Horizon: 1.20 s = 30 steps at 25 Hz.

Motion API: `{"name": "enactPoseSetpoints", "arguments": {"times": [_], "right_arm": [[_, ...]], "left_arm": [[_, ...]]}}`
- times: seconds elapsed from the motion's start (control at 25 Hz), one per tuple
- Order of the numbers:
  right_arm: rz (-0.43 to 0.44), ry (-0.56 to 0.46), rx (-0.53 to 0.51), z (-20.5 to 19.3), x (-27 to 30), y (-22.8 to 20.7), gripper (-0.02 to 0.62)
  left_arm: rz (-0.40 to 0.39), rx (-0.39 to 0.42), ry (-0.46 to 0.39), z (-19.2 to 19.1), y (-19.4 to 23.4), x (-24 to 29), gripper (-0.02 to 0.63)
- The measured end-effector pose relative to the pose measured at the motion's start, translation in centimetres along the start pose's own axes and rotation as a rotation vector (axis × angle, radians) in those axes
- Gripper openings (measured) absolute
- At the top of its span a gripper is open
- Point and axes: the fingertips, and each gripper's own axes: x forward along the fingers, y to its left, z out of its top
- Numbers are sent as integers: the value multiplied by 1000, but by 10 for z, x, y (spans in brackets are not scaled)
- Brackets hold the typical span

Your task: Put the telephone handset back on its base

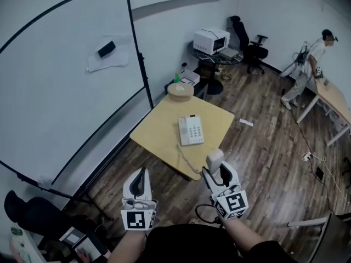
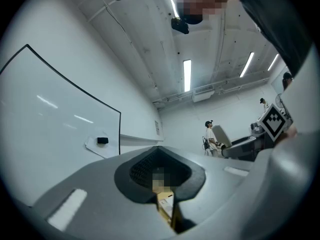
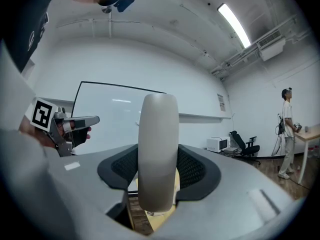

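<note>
Right gripper [image 1: 215, 171] clamped on upright handset [image 1: 215, 158], well short of base [image 1: 191, 130] on table [image 1: 156, 127]; left gripper [image 1: 141, 174] closed, empty. 2 risks: cord [image 1: 184, 155] dragging base, tilted handset seating crooked.

The head view looks steeply down from standing height onto the table [image 1: 159, 130], with the left claw [image 1: 143, 171] and right claw [image 1: 214, 170] near its lower edge. The left gripper view, riding its claw, tilts up toward the ceiling [image 2: 150, 44]. The right gripper view looks level across the room. All three share the whiteboard [image 1: 60, 92] and the standing person [image 1: 310, 64].
</note>
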Motion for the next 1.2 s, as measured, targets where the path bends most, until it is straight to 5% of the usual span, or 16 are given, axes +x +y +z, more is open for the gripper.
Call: {"name": "enactPoseSetpoints", "arguments": {"times": [0.48,1.2], "right_arm": [[27,7,3,-6,48,-11,229],[-128,93,-33,-18,231,-33,228]], "left_arm": [[29,2,-7,-17,28,41,0],[-175,-48,9,-91,144,235,0]]}}
